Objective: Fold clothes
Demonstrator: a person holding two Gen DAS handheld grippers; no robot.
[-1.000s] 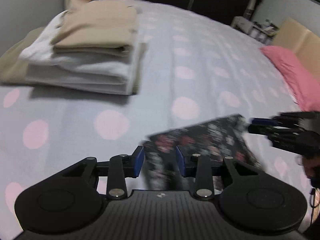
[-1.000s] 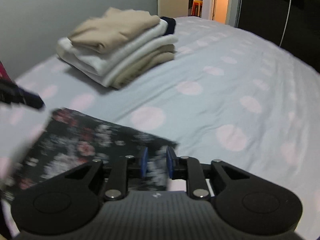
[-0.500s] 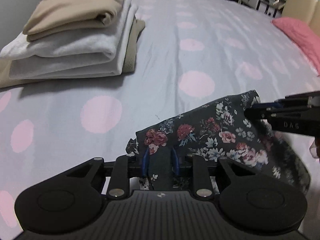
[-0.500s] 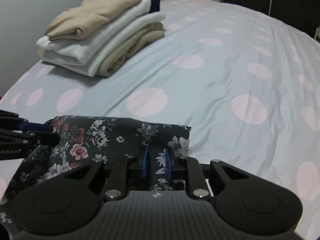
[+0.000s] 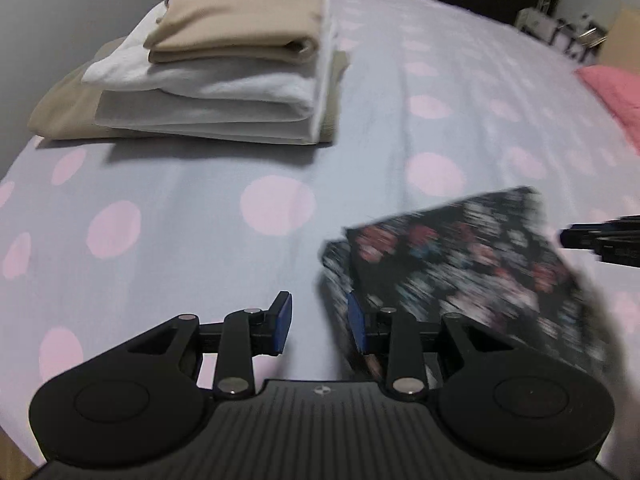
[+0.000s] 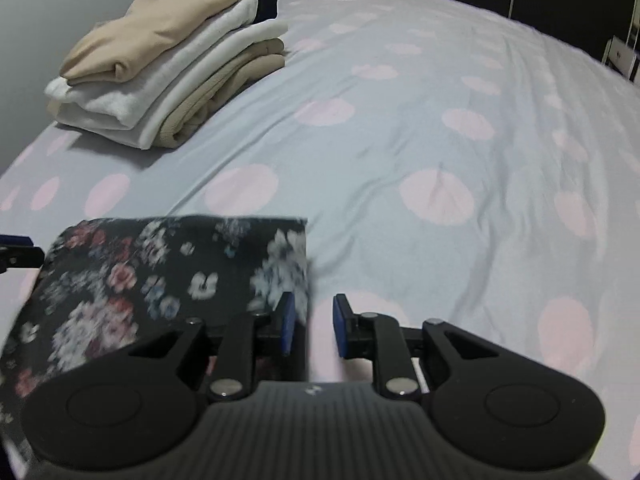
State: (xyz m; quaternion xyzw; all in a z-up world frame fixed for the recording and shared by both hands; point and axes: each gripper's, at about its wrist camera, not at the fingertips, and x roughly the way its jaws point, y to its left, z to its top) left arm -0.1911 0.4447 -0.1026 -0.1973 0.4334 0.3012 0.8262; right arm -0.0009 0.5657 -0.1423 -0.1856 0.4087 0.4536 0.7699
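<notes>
While one folded dark floral garment (image 6: 160, 276) lies on the bedsheet (image 6: 400, 160) near the cameras, both grippers stand beside it with nothing between their pads. The left gripper (image 5: 320, 322), whose jaws have just been opening, sits at the garment's left edge, gap over bare sheet. The right gripper (image 6: 314, 322) is parted at its right edge. One stack of folded clothes (image 5: 224, 68), four layers showing, rests well apart. One pink pillow (image 5: 616, 96) lies far right.
</notes>
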